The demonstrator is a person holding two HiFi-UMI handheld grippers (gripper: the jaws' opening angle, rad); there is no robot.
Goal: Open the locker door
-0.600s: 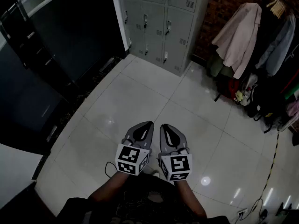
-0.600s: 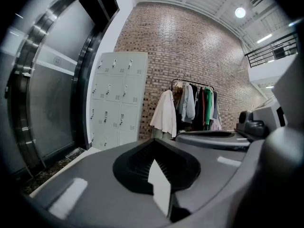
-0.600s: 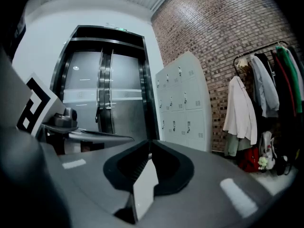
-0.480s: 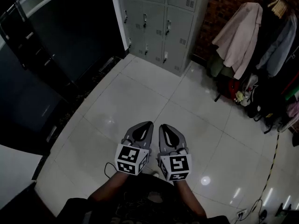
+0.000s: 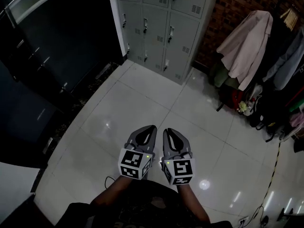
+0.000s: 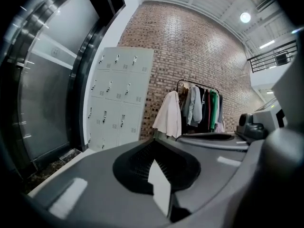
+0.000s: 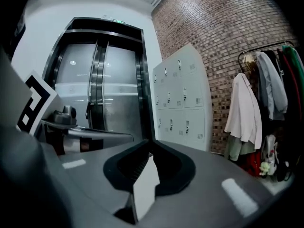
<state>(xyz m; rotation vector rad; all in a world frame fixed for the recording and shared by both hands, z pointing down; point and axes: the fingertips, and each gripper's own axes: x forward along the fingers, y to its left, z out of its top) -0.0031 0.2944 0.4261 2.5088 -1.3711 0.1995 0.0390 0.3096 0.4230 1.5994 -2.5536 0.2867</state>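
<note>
- The task is only just getting under way: every door on the grey locker bank [image 5: 164, 27] is looking shut, and the person is standing well apart from it, with open floor lying between.
- The left gripper [image 5: 151, 127] is hanging low in front of the body, its jaws pressing fully together with nothing between them.
- The right gripper [image 5: 167, 131] is sitting just beside it, its jaws likewise closing tight on nothing at all.
- By my judgement nearly everything is remaining: walking up to the lockers, picking a door, catching its latch and swinging it outward.
- The lockers are showing as pale grey painted sheet metal, with flat rectangular doors stacking in a grid. Each door is carrying a small upright latch [image 5: 170, 33] and a patch of vent slots.
- The bank is standing against a rough red-brown brick wall [image 5: 237, 8], with a dark glass doorway [image 5: 71, 32] running along its other side.
- The floor [image 5: 142, 99] is gleaming: large glossy white tiles are throwing back spots of ceiling light.
- Both grippers are showing smooth matte grey shells tapering to a point, with dark ribbed lining inside. Each is carrying a cube [image 5: 132, 158] with black-and-white square markers.
- Soft garments are hanging on a rack at the right, a pale coat [image 5: 244, 42] drooping nearest the lockers.
</note>
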